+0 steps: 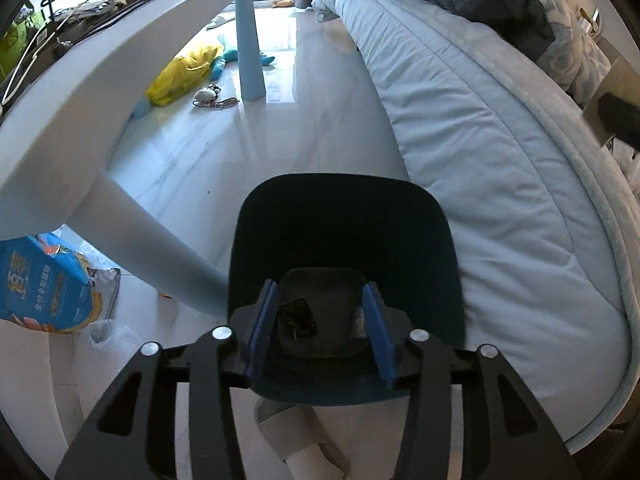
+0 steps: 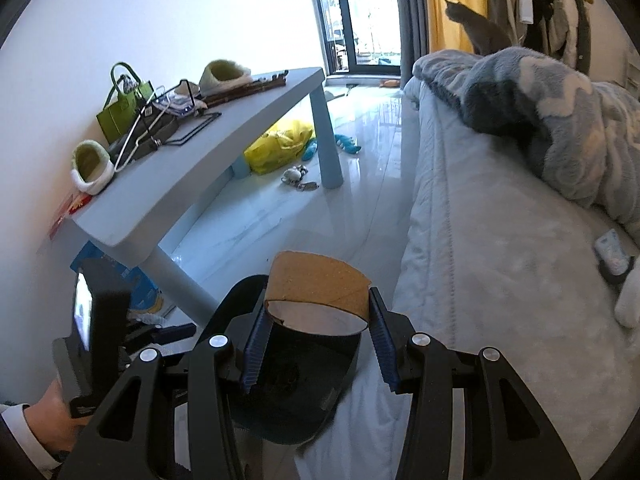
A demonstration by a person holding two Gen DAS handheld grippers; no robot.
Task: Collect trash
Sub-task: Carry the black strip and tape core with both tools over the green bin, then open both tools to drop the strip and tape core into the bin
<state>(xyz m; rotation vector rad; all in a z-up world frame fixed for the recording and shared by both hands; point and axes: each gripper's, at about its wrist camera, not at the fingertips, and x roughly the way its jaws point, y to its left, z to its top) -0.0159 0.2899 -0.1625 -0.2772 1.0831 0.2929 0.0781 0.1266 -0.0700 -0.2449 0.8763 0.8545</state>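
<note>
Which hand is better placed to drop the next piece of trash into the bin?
Right. The right gripper holds a cardboard tube just above the dark bin. The left gripper is open and empty over the bin, with a wrapper already inside.

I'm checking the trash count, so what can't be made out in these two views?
- Left wrist: the bin's floor is dark; only a dark wrapper shows, anything more is unclear.
- Right wrist: the cardboard tube in the right hand-held gripper covers the bin's opening.
- Right wrist: the left hand-held gripper's fingers are hidden.
</note>
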